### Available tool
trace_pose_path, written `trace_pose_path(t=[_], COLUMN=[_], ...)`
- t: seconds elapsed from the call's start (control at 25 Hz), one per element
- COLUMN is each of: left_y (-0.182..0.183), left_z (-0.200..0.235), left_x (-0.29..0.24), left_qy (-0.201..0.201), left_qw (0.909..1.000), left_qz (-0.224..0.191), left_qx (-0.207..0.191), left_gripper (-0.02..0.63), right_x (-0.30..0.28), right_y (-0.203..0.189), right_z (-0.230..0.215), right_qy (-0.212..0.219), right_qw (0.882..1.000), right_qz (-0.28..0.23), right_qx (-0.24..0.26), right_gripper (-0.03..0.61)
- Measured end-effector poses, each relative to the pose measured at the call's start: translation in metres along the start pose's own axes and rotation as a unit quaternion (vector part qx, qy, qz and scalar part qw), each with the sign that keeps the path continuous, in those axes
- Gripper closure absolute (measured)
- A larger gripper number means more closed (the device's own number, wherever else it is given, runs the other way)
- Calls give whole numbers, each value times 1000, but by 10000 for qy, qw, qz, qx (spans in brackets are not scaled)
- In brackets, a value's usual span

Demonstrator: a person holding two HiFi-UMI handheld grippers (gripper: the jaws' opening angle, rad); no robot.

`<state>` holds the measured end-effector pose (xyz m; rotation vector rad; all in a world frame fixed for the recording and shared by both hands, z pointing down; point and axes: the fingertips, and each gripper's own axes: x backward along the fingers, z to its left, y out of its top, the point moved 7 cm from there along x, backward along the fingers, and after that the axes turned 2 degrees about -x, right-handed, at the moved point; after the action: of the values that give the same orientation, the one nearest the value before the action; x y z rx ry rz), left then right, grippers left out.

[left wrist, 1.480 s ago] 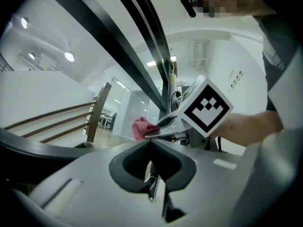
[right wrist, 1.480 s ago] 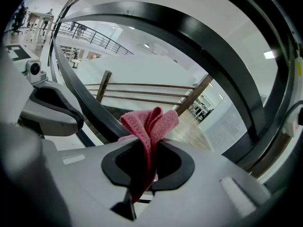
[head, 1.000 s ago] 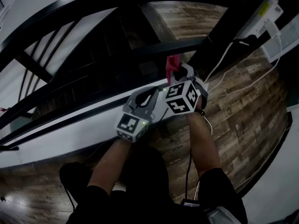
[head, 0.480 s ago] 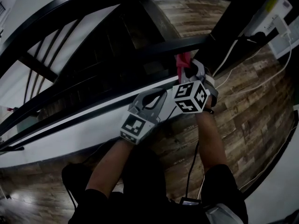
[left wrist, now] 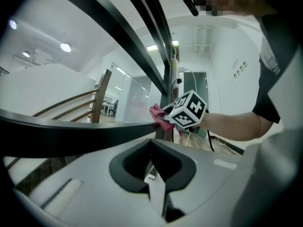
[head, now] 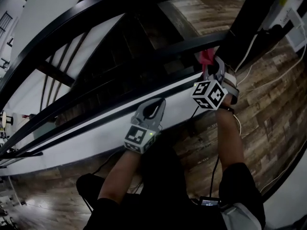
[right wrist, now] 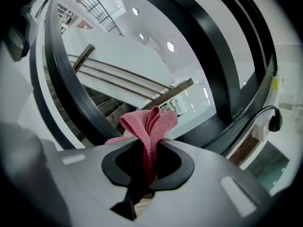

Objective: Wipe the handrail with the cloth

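The right gripper (right wrist: 146, 176) pinches the pink cloth (right wrist: 149, 126) tight between its two jaws. The cloth sticks out and touches the black handrail (head: 188, 43). The left gripper (left wrist: 157, 179) is closed on nothing, under the rail.

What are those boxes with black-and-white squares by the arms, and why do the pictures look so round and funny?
There is no robot here. A person holds a squeeze tool, called a gripper, in each hand, and the squared cubes are part of those tools. The head view comes from a camera on the person's head, looking down past the railing at a wooden floor. The other two views come from little wide-eyed cameras riding on the grippers, which bend everything round. The right gripper pinches a pink cloth and holds it at the black handrail. The left gripper is shut and holds nothing.
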<state>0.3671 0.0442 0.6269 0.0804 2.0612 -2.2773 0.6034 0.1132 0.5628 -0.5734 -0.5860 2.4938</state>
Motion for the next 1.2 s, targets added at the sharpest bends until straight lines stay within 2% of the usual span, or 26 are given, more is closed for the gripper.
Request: trace_pose_path(t=[0.08,0.16,0.24,0.32,0.4,0.52,0.64,0.72,0.8,0.88,0.96,1.12,1.2], left_y=[0,5,11,18,21,15,14,23,30,28,18,-5,-8], left_z=[8,15,25,40,61,90,113,129,144,159,176,214,232], left_x=[21,41,65,94,135,210,281,316,350,389,434,523,561], left_qy=[98,93,110,241,442,650,832,946,1044,1336,1828,2514,2778], left_qw=[9999,9995,9990,9991,9987,9973,9950,9943,9936,9900,9825,9676,9605], left_qz=[36,124,151,75,72,313,551,494,381,281,168,135,94], left_qx=[-26,-266,-413,-339,-250,-160,-102,-29,-175,-357,-312,-178,-135], left_gripper=[614,614,614,614,614,614,614,614,614,614,614,614,614], right_x=[6,27,60,95,129,182,234,264,289,304,313,341,361], right_y=[4,16,37,69,112,174,223,260,298,334,365,419,443], right_z=[-1,3,21,50,86,141,191,221,247,269,290,339,365], right_qy=[-86,-69,161,513,887,1479,2024,2320,2457,2505,2535,2668,2826], right_qw=[9999,9986,9934,9850,9716,9459,9126,8886,8707,8579,8474,8404,8326], right_qz=[-48,-319,-700,-1191,-1842,-2759,-3512,-3922,-4222,-4449,-4638,-4704,-4752], right_qx=[-40,-423,-892,-1138,-1192,-850,-530,-522,-568,-575,-500,-373,-320], right_gripper=[531,531,531,531,531,531,531,531,531,531,531,531,531])
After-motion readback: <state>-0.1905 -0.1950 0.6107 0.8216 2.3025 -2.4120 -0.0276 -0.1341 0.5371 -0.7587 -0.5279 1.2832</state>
